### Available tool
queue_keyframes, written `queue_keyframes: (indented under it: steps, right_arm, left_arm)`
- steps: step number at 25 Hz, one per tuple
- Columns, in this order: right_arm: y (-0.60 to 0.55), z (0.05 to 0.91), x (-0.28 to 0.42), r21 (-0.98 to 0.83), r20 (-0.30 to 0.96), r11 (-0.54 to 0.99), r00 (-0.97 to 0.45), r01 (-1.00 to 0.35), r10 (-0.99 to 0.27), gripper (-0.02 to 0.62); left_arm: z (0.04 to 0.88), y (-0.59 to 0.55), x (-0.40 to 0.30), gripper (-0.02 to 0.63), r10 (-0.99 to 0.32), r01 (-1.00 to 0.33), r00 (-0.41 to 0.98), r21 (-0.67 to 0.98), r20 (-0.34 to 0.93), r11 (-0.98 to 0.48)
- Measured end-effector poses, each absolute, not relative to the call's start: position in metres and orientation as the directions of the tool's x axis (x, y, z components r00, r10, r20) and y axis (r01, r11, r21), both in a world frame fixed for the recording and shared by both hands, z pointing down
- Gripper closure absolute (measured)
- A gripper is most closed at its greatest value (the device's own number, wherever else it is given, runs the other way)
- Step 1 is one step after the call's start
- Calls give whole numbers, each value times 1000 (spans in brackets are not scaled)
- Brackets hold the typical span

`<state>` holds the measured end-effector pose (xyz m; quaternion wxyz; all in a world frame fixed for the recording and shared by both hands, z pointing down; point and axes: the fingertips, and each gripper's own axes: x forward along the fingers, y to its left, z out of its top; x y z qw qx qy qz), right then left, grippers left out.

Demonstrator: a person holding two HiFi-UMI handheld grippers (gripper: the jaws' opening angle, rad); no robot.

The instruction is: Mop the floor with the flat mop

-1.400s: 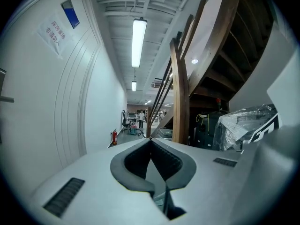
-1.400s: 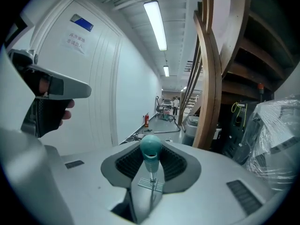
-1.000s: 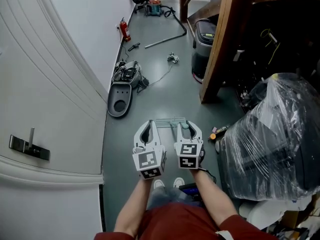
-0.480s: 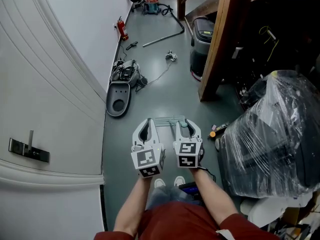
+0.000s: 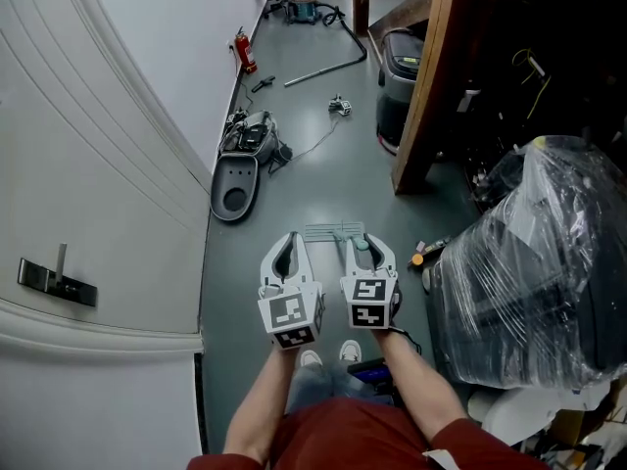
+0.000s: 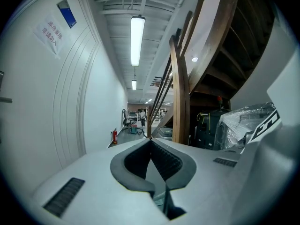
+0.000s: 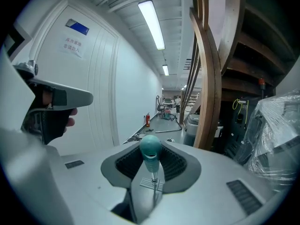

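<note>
The flat mop's head (image 5: pixel 333 231) lies on the grey-green floor just ahead of both grippers. Its pole rises between the jaws of my right gripper (image 5: pixel 361 243), which is shut on it. In the right gripper view the pole's teal end knob (image 7: pixel 151 147) stands up between the closed jaws of the right gripper (image 7: pixel 152 159), with the mop head (image 7: pixel 153 184) small far below. My left gripper (image 5: pixel 289 240) is held close beside the right one. In its own view the left gripper (image 6: pixel 150 140) has its jaw tips touching, with nothing between them.
A white door with a handle (image 5: pixel 44 282) and a white wall fill the left. A grey dustpan-like shell (image 5: pixel 233 192), cables, a fire extinguisher (image 5: pixel 245 53) and a metal bar (image 5: pixel 323 71) lie ahead. A wooden post (image 5: pixel 431 96) and a plastic-wrapped bundle (image 5: pixel 529 262) stand to the right.
The head view has swayed slightly. Both grippers and the mop keep the same pose.
</note>
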<state>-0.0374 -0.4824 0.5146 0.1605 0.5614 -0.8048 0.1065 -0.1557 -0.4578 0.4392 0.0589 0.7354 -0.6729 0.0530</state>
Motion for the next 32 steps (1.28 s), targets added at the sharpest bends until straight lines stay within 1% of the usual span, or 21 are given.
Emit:
queue_keyframes:
  steps: [11,17,23,27,32]
  right_arm:
    - [-432,534,-55,21,431,313,-274,-949,-860,480]
    - [-383,556,-71,50,483,293,-234,-955,-844,480]
    - [-320,564,-80,71,509,269,-197,-961,-838,480]
    - [-285,571,-75,73,514,243,-172,-967,-840,480]
    - [-241,569,-69,98,537,237,-149,-967,-830,480]
  left_arm:
    - [445,-406,-185,592,-984,-994,105,23,146,-103]
    - [456,-359,-209,592,-979,-993,120,37,163,-115]
    - [446,-302,-229,592,-981,-991,123,64,151,-115]
    - [465,-267,-226,592,-974,-986,159,71,162,-149]
    - [468,-221,-221,592,-964,-982,187,67,191,-178]
